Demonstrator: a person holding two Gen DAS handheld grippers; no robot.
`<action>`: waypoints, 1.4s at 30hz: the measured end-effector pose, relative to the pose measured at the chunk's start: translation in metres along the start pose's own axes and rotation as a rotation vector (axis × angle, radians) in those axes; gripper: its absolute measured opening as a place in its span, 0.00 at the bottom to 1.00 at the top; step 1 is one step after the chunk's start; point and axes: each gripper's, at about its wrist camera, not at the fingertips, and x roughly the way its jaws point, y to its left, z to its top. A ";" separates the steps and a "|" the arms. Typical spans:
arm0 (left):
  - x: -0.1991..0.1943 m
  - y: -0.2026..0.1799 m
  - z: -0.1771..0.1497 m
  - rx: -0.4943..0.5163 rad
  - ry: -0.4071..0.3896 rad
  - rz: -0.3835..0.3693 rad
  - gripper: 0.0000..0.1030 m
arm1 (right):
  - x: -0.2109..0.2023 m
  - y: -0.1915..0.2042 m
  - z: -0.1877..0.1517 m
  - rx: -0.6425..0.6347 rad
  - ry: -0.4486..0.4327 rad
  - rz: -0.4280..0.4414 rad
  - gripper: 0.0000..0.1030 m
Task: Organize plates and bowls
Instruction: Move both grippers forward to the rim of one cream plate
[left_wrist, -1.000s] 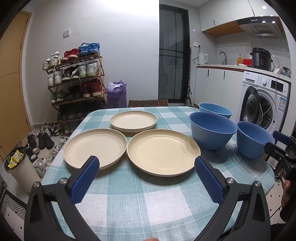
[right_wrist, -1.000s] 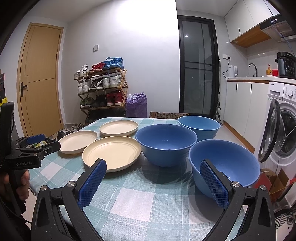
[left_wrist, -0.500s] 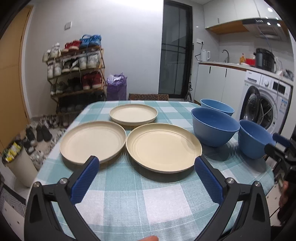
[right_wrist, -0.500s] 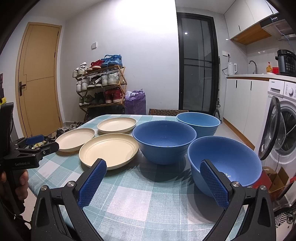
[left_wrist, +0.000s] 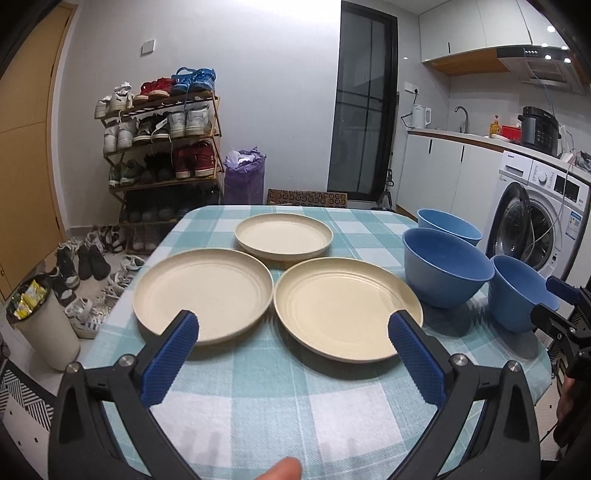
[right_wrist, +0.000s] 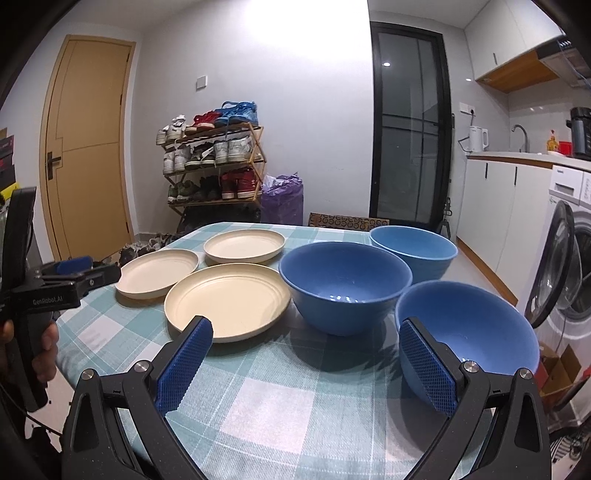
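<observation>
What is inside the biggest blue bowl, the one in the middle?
Nothing: the middle blue bowl looks empty, only light glints on its bare bottom. The near inner wall is hidden by its own rim. What lies under it on the checked tablecloth cannot be seen.

Indoor ceiling light, fairly dim in the left wrist view, brighter on the wall (right_wrist: 295, 74) in the right wrist view. Soft shadows under the bowls on the tablecloth (right_wrist: 332, 354). Glare spots on the glass door (right_wrist: 386, 64) (ceiling lamps). Strong fisheye bending, black vignette corners. Focus sharp.
</observation>
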 end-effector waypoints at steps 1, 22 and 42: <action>0.000 0.001 0.002 0.005 -0.001 0.006 1.00 | 0.001 0.001 0.002 -0.002 0.001 0.004 1.00; 0.025 0.025 0.040 0.001 0.030 0.033 1.00 | 0.040 0.014 0.073 -0.047 0.026 0.075 1.00; 0.046 0.058 0.100 0.019 -0.013 0.100 1.00 | 0.081 0.025 0.168 -0.024 0.050 0.095 1.00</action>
